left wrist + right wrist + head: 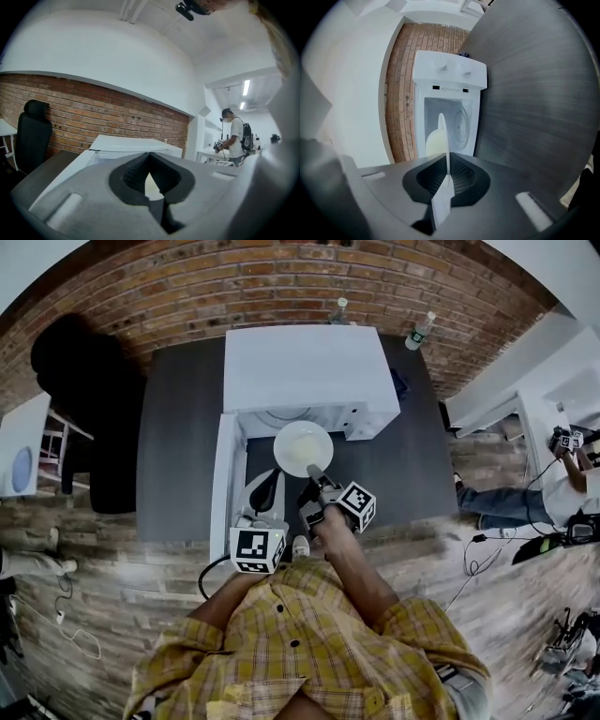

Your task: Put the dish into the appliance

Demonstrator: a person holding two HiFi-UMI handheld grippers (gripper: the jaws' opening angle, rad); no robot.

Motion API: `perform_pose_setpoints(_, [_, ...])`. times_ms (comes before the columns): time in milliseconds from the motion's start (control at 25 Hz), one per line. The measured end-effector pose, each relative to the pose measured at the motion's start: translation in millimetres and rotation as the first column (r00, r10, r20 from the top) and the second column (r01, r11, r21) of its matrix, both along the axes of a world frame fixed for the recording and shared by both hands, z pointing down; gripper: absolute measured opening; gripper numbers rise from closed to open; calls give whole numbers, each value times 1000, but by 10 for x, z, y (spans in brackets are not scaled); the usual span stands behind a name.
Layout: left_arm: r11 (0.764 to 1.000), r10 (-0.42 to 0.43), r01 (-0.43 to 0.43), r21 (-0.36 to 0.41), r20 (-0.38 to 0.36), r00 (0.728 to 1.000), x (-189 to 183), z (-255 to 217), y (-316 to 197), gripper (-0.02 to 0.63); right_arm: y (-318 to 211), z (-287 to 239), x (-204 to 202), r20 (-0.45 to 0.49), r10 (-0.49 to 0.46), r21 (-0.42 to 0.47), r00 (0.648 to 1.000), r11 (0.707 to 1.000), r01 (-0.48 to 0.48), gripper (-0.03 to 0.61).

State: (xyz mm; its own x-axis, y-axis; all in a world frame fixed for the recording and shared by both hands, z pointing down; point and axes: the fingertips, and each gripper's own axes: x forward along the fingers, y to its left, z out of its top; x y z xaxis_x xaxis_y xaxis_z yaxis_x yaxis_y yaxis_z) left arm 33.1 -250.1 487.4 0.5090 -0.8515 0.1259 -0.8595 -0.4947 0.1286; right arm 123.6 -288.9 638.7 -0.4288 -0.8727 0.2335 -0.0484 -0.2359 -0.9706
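A pale round plate [302, 446] hangs level just in front of the white appliance [309, 367], at the mouth of its open cavity. My right gripper [314, 472] is shut on the plate's near rim. In the right gripper view the plate [441, 136] runs edge-on between the jaws of the right gripper [445, 173], with the appliance [450, 75] and its open chamber straight ahead. The appliance door [223, 484] stands swung out to the left. My left gripper [269, 486] sits beside that door, low and left of the plate. The left gripper [150, 157] has its tips together and holds nothing.
The appliance rests on a dark grey table [183, 427] against a brick wall. A black office chair [84, 399] stands at the left. Two bottles [339, 310] [419, 331] stand at the table's back. A person [234, 138] works at a white desk to the right.
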Motion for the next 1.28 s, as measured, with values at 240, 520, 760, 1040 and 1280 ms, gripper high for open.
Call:
perform_pose_setpoints(240, [1000,1,-1,0,15,1000,86,41,-106,-1,-214,183,4,-9,-17,-24,1000,1000,17,18])
perform_pose_setpoints(520, [1000,-4,5,-24,28,1000,121,133,-194,0,-481,386,1,-18,-26,-41,1000,999,25,23])
perform_pose_setpoints(760, [999,7,-6,-41,35,999,169,183,-236,0,-651,495,-27,-7,-35,-47,999,998,34,28])
perform_pose_setpoints(1040, [999,12,-11,-31,37,999,199,204,-248,-1,-806,588,-30,-13,-21,-19,1000,1000,21,26])
perform_pose_setpoints(1280, [998,5,-3,-56,32,999,204,288,-278,-1,-914,683,-19,-10,-9,-16,1000,1000,9,28])
